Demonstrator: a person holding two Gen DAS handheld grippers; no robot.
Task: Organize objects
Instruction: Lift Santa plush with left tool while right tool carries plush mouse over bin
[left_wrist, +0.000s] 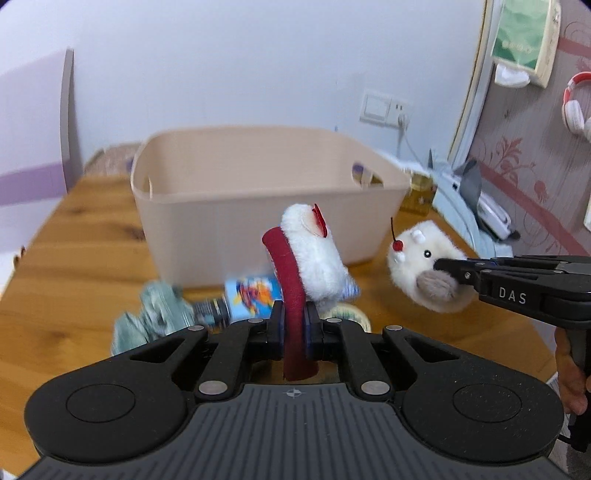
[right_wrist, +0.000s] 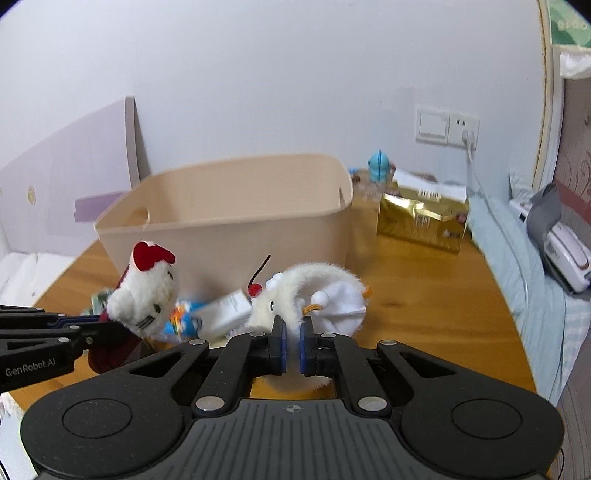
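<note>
Your left tool (left_wrist: 294, 326) pinches only the bow plush (left_wrist: 314, 254)'s red fabric; right tool (right_wrist: 293, 345) clamps the cherry plush (right_wrist: 295, 291)'s fur. Either could slip short of the basket (left_wrist: 258, 206).

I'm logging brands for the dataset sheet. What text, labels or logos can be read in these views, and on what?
"DAS": white letters on the right gripper, seen from the left wrist.
"GenRobot.AI": white letters on the left gripper, seen from the right wrist.
Gold packet: print too blurred to read.
Blue cartoon carton: pictures only, lettering unreadable.
Green wall poster: characters too blurred.
</note>
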